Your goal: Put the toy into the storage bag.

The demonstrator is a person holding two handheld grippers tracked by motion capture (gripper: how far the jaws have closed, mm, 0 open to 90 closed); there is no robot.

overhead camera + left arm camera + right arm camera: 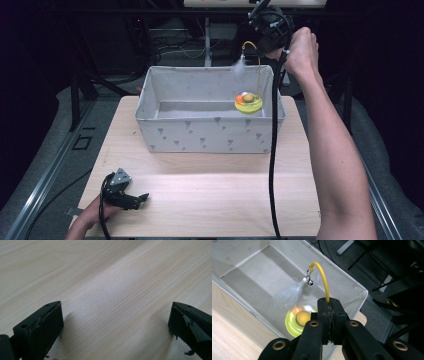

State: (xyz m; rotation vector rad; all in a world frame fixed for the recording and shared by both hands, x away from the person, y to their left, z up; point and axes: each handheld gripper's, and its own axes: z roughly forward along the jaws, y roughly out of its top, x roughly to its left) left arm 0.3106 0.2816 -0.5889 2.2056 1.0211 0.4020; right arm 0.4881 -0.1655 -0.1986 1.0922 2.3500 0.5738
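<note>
A cat toy hangs over the right end of a pale fabric bin: a yellow round base with an orange ball, a thin yellow wand, and a white feather with a small bell. My right gripper is raised above the bin's far right corner, shut on the wand, and the base dangles below inside the bin. Low on the wooden table at the near left, my left gripper rests open, bare wood between its fingers.
The bin stands across the far half of the table, its grey floor bare on the left. A black cable drops from the right gripper across the table's right side. Dark frames and cables lie beyond the table.
</note>
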